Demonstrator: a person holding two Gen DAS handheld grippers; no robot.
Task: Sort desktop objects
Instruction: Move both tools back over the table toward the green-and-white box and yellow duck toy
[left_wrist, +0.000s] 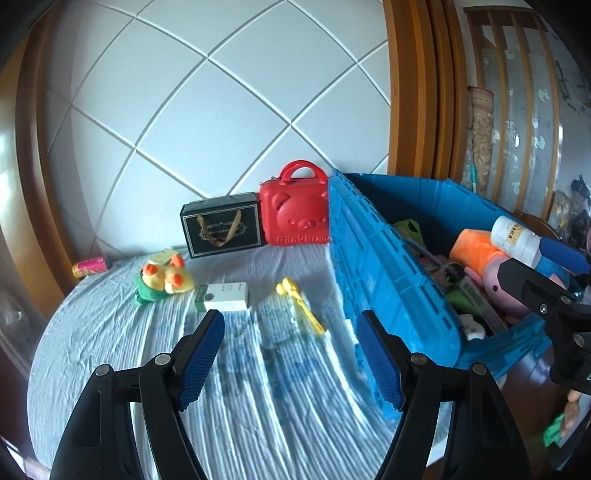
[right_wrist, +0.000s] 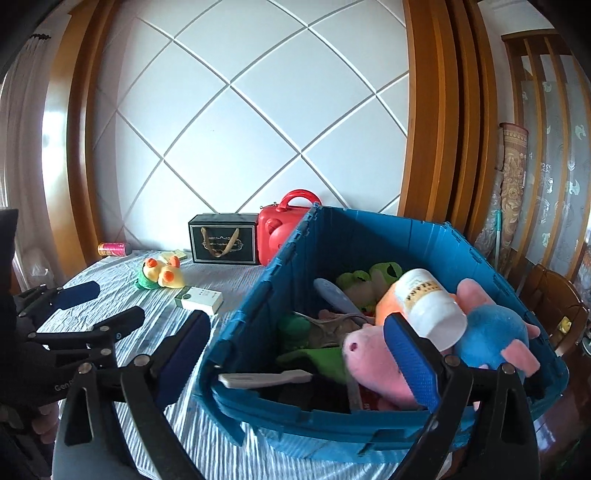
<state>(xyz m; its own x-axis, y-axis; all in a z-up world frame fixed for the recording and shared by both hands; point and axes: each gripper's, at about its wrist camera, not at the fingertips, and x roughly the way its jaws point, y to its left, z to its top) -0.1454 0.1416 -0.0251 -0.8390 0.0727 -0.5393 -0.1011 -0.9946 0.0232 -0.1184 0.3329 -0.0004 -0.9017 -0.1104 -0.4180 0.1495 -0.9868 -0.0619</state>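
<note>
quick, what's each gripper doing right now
Left gripper: jaws open, holding nothing, over the striped cloth.
Right gripper: jaws open, holding nothing, at the blue bin.

Legible txt, both views:
- Red bear-face case (left_wrist: 293, 214): embossed "Rilakkuma" along lower front; last letters cut off by blue crate (left_wrist: 373, 266).
- Left gripper (right_wrist: 85, 306) body, right wrist view: white "Gen…", rest hidden.
- White bottle (right_wrist: 430, 308): dark characters on tan label, too small to read.
- Black gift box (left_wrist: 221, 227): gold script in crest, illegible.
- White/green box (left_wrist: 223, 297): print too small to read.
</note>
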